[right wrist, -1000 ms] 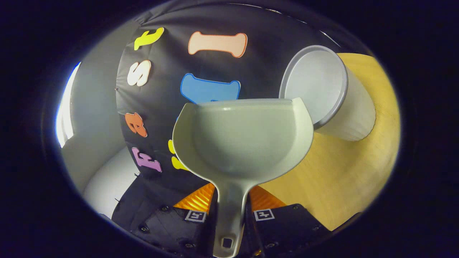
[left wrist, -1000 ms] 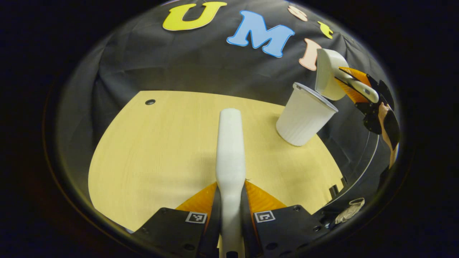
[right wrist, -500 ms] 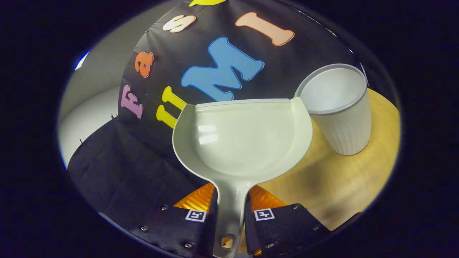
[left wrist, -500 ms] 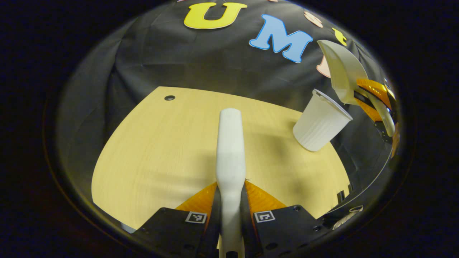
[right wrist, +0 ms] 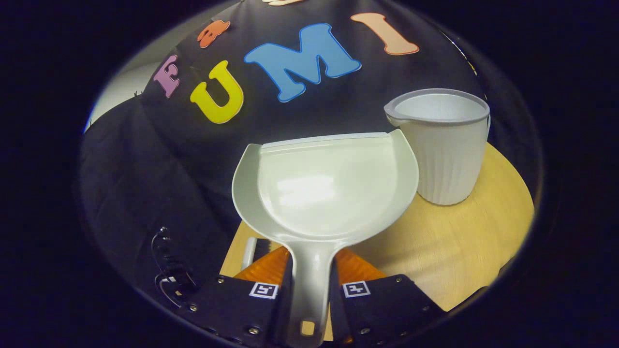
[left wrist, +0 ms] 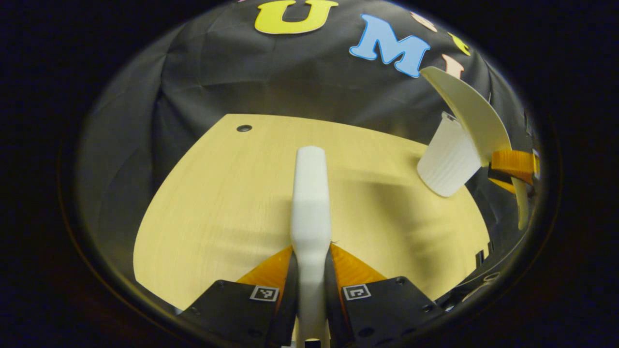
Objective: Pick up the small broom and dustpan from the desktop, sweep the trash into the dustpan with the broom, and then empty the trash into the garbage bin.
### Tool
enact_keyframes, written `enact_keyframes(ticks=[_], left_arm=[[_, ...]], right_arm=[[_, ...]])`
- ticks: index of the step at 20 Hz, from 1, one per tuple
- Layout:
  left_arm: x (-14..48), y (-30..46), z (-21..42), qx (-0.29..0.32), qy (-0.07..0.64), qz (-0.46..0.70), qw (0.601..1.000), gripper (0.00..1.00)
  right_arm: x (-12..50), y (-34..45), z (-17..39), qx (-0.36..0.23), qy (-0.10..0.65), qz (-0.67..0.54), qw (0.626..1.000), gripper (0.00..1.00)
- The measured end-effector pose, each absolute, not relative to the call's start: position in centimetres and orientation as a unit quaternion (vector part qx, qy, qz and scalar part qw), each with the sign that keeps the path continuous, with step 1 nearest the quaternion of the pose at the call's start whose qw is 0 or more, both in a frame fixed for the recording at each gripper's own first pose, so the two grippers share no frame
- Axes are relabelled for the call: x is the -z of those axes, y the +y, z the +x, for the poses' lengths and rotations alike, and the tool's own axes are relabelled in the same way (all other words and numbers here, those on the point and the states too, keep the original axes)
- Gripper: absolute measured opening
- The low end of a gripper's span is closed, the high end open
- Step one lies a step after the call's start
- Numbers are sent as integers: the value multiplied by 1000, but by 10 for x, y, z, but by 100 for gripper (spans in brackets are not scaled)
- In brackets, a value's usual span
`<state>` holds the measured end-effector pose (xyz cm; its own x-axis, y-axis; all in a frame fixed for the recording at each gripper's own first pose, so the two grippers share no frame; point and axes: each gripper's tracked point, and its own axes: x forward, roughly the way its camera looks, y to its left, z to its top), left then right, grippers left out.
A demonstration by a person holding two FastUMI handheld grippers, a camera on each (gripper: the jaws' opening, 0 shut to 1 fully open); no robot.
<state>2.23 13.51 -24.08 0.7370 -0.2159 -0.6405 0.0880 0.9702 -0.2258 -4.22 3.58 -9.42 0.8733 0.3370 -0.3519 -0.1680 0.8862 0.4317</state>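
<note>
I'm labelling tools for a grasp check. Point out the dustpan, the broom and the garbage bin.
dustpan [right wrist: 329, 188]: right gripper view, inside of the scoop.
broom [left wrist: 310, 193]: left gripper view, white back.
garbage bin [right wrist: 447, 159]: right gripper view, ribbed outer wall.

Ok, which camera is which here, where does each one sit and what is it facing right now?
Left gripper view: rides the left claw, looking along the broom over the desktop; own fingers at bottom.
Right gripper view: rides the right claw, looking along the dustpan toward the booth wall; own fingers at bottom.
Shared: garbage bin, dustpan, desktop.
</note>
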Motion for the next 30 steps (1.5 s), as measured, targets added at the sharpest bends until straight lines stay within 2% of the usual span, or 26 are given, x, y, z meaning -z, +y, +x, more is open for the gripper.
enact_keyframes(ticks=[12,20,30], left_arm=[[291,125,28,77,410,-54,907,34],[290,133,24,87,422,-41,901,36],[276,143,29,59,422,-44,904,36]], right_arm=[[229,28,-32,-47,310,97,944,34],[246,29,-33,-13,345,111,932,34],[265,29,-36,-21,366,133,921,34]])
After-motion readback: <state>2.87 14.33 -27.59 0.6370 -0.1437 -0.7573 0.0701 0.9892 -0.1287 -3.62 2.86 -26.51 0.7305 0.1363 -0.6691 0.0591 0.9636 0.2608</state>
